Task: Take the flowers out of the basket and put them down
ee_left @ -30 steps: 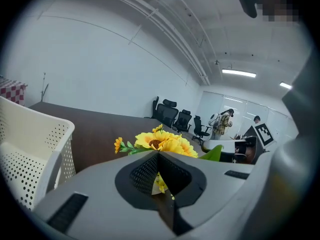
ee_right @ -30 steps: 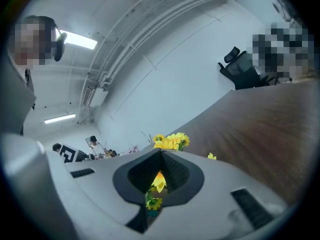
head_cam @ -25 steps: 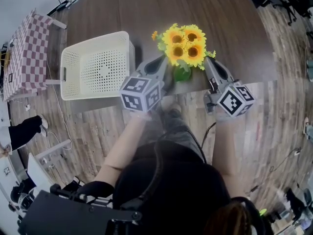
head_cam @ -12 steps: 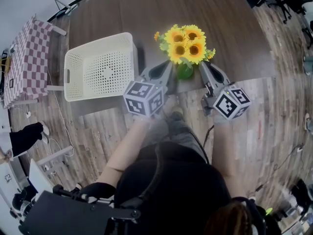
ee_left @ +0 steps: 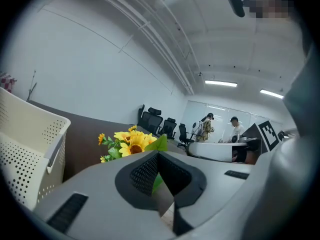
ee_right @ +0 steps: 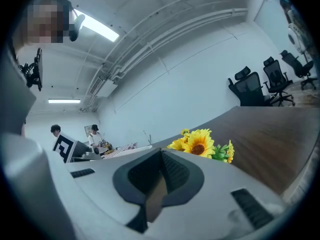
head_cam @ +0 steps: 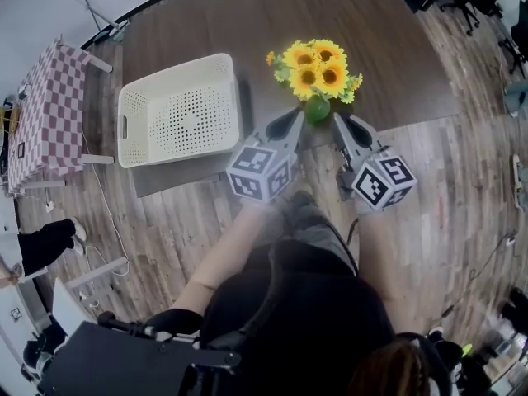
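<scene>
No words, numbers or brand names can be read.

The only signs are black-and-white square code markers, which are patterns and not letters. In the head view they cover the faces of the left cube point(head_cam: 262, 172) on the left tool point(head_cam: 294, 120), just below centre, and of the right cube point(head_cam: 383, 182) on the right tool point(head_cam: 341, 122), right of centre. One marker face shows again at the right edge of the left gripper view and another at the left of the right gripper view.
</scene>
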Motion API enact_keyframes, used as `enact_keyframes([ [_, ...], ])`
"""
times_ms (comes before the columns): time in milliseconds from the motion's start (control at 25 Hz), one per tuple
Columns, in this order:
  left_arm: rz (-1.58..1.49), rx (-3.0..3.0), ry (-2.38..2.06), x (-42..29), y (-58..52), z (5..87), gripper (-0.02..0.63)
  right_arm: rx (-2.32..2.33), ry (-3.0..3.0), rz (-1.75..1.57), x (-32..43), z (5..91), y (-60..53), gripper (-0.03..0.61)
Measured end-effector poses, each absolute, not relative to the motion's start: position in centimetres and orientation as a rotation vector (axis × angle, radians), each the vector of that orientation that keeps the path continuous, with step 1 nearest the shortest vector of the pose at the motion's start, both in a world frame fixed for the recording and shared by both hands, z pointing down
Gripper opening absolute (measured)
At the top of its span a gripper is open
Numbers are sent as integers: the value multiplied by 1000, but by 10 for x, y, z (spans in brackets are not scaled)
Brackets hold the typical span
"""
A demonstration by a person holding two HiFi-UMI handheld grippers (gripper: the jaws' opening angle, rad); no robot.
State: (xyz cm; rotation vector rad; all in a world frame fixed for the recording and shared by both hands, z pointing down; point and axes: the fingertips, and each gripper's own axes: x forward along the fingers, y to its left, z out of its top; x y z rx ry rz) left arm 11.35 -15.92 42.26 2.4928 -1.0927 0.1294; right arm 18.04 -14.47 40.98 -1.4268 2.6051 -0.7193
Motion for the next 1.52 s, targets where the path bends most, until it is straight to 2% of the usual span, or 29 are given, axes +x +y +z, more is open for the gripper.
enact_keyframes([
  [280,110,2565,-1070,112,-131,409,2,-1466,2610,-618,161,398,-115,2],
  [1520,119,2646,-916,95,0,414,2,-1576,2612,-531,123,399,9,0],
])
